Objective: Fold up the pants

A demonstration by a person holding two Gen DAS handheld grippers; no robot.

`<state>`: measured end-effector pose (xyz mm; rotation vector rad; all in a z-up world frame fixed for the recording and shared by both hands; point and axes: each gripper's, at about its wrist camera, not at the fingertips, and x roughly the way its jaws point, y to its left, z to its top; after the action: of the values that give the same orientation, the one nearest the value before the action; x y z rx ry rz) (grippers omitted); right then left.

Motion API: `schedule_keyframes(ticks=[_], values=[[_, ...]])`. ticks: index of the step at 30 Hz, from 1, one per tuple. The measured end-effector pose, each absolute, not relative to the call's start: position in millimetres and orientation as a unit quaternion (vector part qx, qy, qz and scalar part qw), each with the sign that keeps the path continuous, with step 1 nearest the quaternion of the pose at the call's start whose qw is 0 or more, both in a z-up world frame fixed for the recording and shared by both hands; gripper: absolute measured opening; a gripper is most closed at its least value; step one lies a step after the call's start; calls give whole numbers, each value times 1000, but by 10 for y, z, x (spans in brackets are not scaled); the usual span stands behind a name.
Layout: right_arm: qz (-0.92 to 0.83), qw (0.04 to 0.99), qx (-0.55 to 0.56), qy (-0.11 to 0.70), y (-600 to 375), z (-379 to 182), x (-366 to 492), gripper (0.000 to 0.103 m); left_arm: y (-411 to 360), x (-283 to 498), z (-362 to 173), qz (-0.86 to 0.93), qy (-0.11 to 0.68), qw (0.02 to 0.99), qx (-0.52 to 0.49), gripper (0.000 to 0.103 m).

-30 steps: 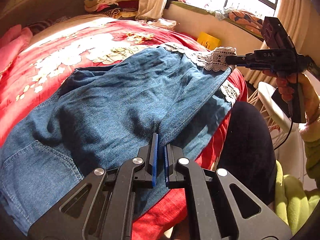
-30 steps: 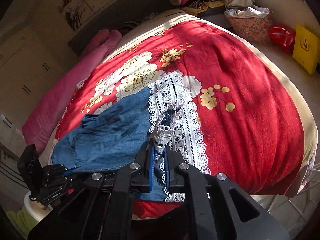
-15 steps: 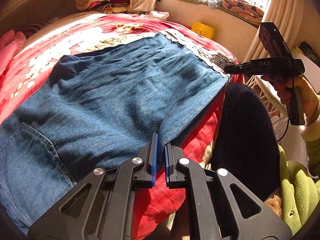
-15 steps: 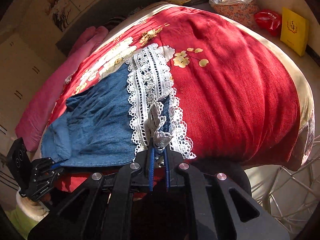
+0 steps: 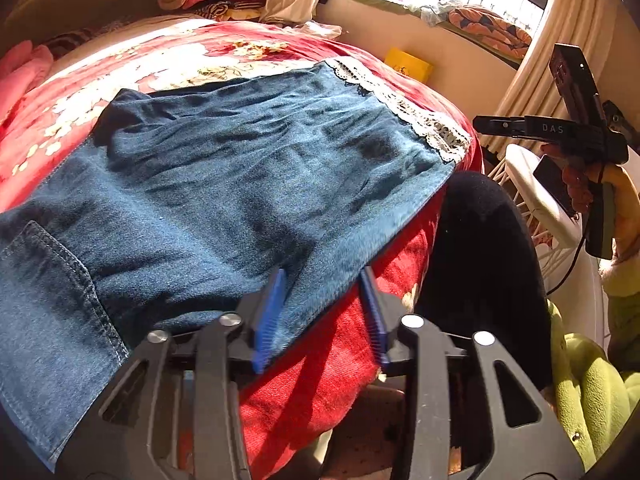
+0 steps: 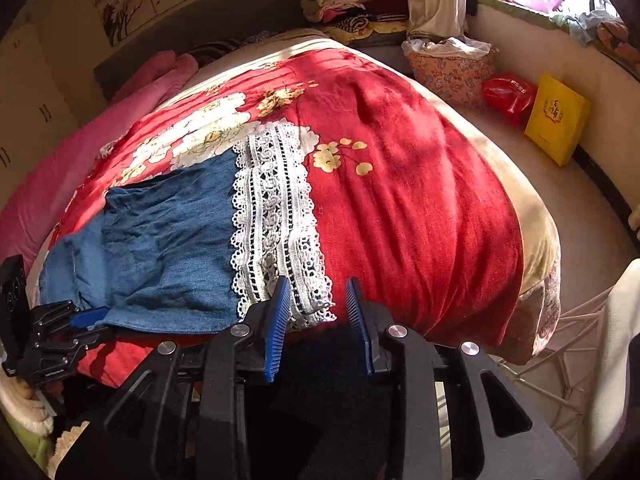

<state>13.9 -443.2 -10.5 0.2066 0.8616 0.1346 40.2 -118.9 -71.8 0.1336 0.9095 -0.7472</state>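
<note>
Fingers of left gripper (image 5: 324,280) opening, part-spread, denim edge of pants (image 5: 240,184) between pads, not pinched. Right gripper (image 6: 316,292) also opening, lace hem (image 6: 276,216) corner between pads, released. Pants lie flat on red bedspread (image 6: 420,208), lace at 3 o'clock of denim.

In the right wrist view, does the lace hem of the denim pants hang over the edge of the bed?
No: the lace hem lies flat on the red floral bedspread, its near end stopping short of the bed's edge.
</note>
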Motion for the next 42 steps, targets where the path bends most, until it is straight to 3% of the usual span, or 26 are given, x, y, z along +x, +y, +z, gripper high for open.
schedule_keyframes(ticks=[3, 6, 12, 17, 22, 24, 25, 27, 33, 42], values=[[103, 903, 85, 408, -4231, -12, 237, 32, -1153, 355, -644, -344, 422, 837, 55, 42], [139, 899, 58, 412, -3968, -35, 403, 38, -946, 335, -474, -322, 405, 855, 30, 50], [134, 865, 19, 483, -3730, -501, 731, 49, -61, 262, -165, -183, 375, 908, -29, 65], [131, 878, 3, 460, -3681, -604, 646, 51, 717, 197, -240, -45, 379, 922, -60, 80], [133, 873, 25, 468, -3712, -559, 677, 56, 1135, 320, -471, -36, 404, 900, -162, 81], [133, 873, 28, 468, -3700, -555, 691, 59, 1106, 416, -560, -50, 419, 888, -180, 69], [132, 873, 28, 468, -3693, -556, 693, 60, 1079, 469, -598, -42, 427, 886, -176, 49], [131, 873, 25, 469, -3683, -559, 696, 61, 1079, 560, -649, -42, 434, 880, -188, 39], [130, 873, 31, 470, -3678, -492, 708, 61, 1183, 698, -347, -29, 405, 901, -150, 30], [125, 874, 14, 469, -3603, -623, 733, 67, 1318, 654, -659, -27, 418, 892, -169, 35]])
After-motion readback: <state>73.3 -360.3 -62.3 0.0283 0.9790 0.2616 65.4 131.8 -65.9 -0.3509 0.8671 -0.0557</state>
